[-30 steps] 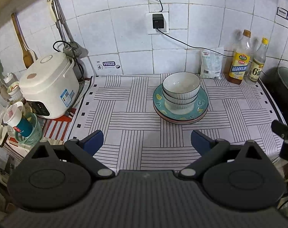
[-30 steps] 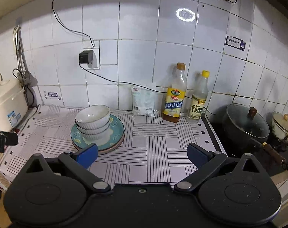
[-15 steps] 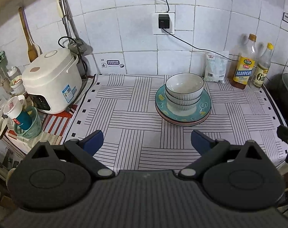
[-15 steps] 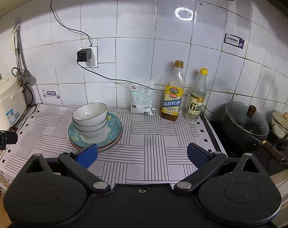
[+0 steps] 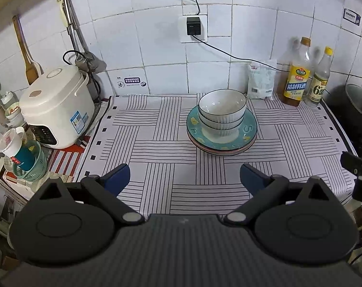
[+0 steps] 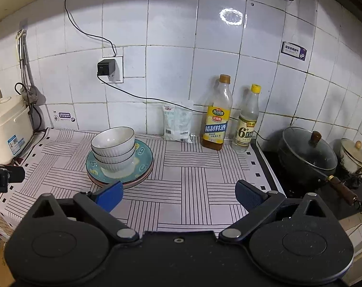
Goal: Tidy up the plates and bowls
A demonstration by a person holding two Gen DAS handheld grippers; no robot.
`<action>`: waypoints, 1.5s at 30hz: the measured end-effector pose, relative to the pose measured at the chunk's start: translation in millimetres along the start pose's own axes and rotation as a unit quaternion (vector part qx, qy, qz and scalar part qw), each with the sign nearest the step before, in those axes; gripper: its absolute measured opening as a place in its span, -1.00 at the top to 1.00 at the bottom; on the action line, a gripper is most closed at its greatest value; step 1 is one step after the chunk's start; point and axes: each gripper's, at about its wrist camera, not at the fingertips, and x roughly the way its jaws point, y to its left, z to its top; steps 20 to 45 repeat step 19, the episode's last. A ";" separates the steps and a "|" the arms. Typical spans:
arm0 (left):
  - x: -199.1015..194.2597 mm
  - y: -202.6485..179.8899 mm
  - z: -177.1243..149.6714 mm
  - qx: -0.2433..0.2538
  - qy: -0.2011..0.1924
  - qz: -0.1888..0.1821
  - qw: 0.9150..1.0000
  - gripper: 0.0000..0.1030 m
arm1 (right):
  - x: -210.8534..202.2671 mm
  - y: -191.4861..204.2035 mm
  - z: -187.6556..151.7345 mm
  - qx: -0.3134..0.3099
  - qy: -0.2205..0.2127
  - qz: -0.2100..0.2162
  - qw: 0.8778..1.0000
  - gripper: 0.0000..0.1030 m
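A stack of white ribbed bowls (image 5: 222,112) sits nested on a teal plate (image 5: 249,130), which lies on a pink plate, on the striped counter mat (image 5: 157,143). The same stack of bowls (image 6: 113,150) and teal plate (image 6: 145,162) show in the right wrist view. My left gripper (image 5: 184,179) is open and empty, held back over the mat's near edge, well short of the stack. My right gripper (image 6: 178,195) is open and empty, to the right of the stack and nearer than it.
A white rice cooker (image 5: 55,107) stands left. Two bottles (image 6: 216,117) and a white bag (image 6: 178,124) stand at the back wall. A lidded black pot (image 6: 307,155) sits on the stove at right. A green basket with cups (image 5: 29,160) is at far left.
Both grippers have drawn back and risen slightly, so the stack looks a little farther off. The bowls and plates have not moved. Both grippers stay open.
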 end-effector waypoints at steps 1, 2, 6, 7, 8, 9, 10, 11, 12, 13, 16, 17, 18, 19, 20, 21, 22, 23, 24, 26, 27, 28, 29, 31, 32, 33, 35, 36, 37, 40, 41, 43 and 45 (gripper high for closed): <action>0.4 0.4 0.1 -0.001 0.000 0.001 1.000 -0.93 | -0.2 0.4 -0.2 -0.001 0.000 -0.001 1.000 -0.97; 0.6 0.7 0.1 -0.003 0.000 0.001 1.000 -0.93 | 0.1 0.7 -0.2 -0.002 0.000 -0.002 1.000 -0.97; 2.0 4.2 -0.3 -0.011 0.003 0.001 1.000 -0.93 | 3.5 0.5 0.2 -0.002 0.004 0.000 1.000 -0.97; 2.4 4.7 -0.4 -0.012 0.003 0.002 1.000 -0.93 | 3.8 0.7 0.2 -0.002 0.005 0.000 1.000 -0.97; 2.8 5.1 -0.7 -0.013 0.004 0.002 1.000 -0.93 | 4.0 -0.1 0.3 -0.002 0.005 0.000 1.000 -0.97; 3.0 5.7 -0.7 -0.013 0.005 0.003 1.000 -0.93 | 4.4 -0.1 0.4 -0.003 0.005 0.000 1.000 -0.97; 3.2 6.0 -0.9 -0.013 0.005 0.003 1.000 -0.93 | 4.8 -0.9 0.4 -0.004 0.006 0.000 1.000 -0.97; 3.1 6.1 -1.2 -0.014 0.005 0.004 1.000 -0.93 | 5.1 -1.0 0.3 -0.004 0.006 0.000 1.000 -0.97; 3.2 6.2 -1.3 -0.014 0.005 0.005 1.000 -0.93 | 5.4 -1.3 0.2 -0.005 0.007 0.000 1.000 -0.97; 3.1 6.2 -1.4 -0.014 0.005 0.005 1.000 -0.93 | 5.5 -1.7 0.1 -0.006 0.007 0.001 1.000 -0.97; 3.3 6.2 -1.1 -0.014 0.005 0.006 1.000 -0.93 | 6.4 -2.1 0.3 -0.006 0.009 0.000 1.000 -0.97; 3.4 6.3 -1.1 -0.014 0.006 0.005 1.000 -0.93 | 6.6 -2.3 0.3 -0.006 0.009 0.001 1.000 -0.97; 3.4 6.0 -0.7 -0.013 0.007 0.003 1.000 -0.93 | 6.6 -2.6 0.3 -0.006 0.010 0.001 1.000 -0.97; 3.7 5.9 -0.6 -0.011 0.010 0.000 1.000 -0.93 | 6.6 -2.5 0.1 -0.006 0.010 0.001 1.000 -0.97; 3.7 5.9 -0.6 -0.011 0.010 0.000 1.000 -0.93 | 6.6 -2.5 0.1 -0.006 0.010 0.001 1.000 -0.97; 3.7 5.9 -0.6 -0.011 0.010 0.000 1.000 -0.93 | 6.6 -2.5 0.1 -0.006 0.010 0.001 1.000 -0.97; 3.7 5.9 -0.6 -0.011 0.010 0.000 1.000 -0.93 | 6.6 -2.5 0.1 -0.006 0.010 0.001 1.000 -0.97; 3.7 5.9 -0.6 -0.011 0.010 0.000 1.000 -0.93 | 6.6 -2.5 0.1 -0.006 0.010 0.001 1.000 -0.97; 3.7 5.9 -0.6 -0.011 0.010 0.000 1.000 -0.93 | 6.6 -2.5 0.1 -0.006 0.010 0.001 1.000 -0.97; 3.7 5.9 -0.6 -0.011 0.010 0.000 1.000 -0.93 | 6.6 -2.5 0.1 -0.006 0.010 0.001 1.000 -0.97; 3.7 5.9 -0.6 -0.011 0.010 0.000 1.000 -0.93 | 6.6 -2.5 0.1 -0.006 0.010 0.001 1.000 -0.97; 3.7 5.9 -0.6 -0.011 0.010 0.000 1.000 -0.93 | 6.6 -2.5 0.1 -0.006 0.010 0.001 1.000 -0.97; 3.7 5.9 -0.6 -0.011 0.010 0.000 1.000 -0.93 | 6.6 -2.5 0.1 -0.006 0.010 0.001 1.000 -0.97; 3.7 5.9 -0.6 -0.011 0.010 0.000 1.000 -0.93 | 6.6 -2.5 0.1 -0.006 0.010 0.001 1.000 -0.97; 3.7 5.9 -0.6 -0.011 0.010 0.000 1.000 -0.93 | 6.6 -2.5 0.1 -0.006 0.010 0.001 1.000 -0.97; 3.7 5.9 -0.6 -0.011 0.010 0.000 1.000 -0.93 | 6.6 -2.5 0.1 -0.006 0.010 0.001 1.000 -0.97; 3.7 5.9 -0.6 -0.011 0.010 0.000 1.000 -0.93 | 6.6 -2.5 0.1 -0.006 0.010 0.001 1.000 -0.97; 3.7 5.9 -0.6 -0.011 0.010 0.000 1.000 -0.93 | 6.6 -2.5 0.1 -0.006 0.010 0.001 1.000 -0.97; 3.7 5.9 -0.6 -0.011 0.010 0.000 1.000 -0.93 | 6.6 -2.5 0.1 -0.006 0.010 0.001 1.000 -0.97; 3.7 5.9 -0.6 -0.011 0.010 0.000 1.000 -0.93 | 6.6 -2.5 0.1 -0.006 0.010 0.001 1.000 -0.97; 3.7 5.9 -0.6 -0.011 0.010 0.000 1.000 -0.93 | 6.6 -2.5 0.1 -0.006 0.010 0.001 1.000 -0.97; 3.7 5.9 -0.6 -0.011 0.010 0.000 1.000 -0.93 | 6.6 -2.5 0.1 -0.006 0.010 0.001 1.000 -0.97; 3.7 5.9 -0.6 -0.011 0.010 0.000 1.000 -0.93 | 6.6 -2.5 0.1 -0.006 0.010 0.001 1.000 -0.97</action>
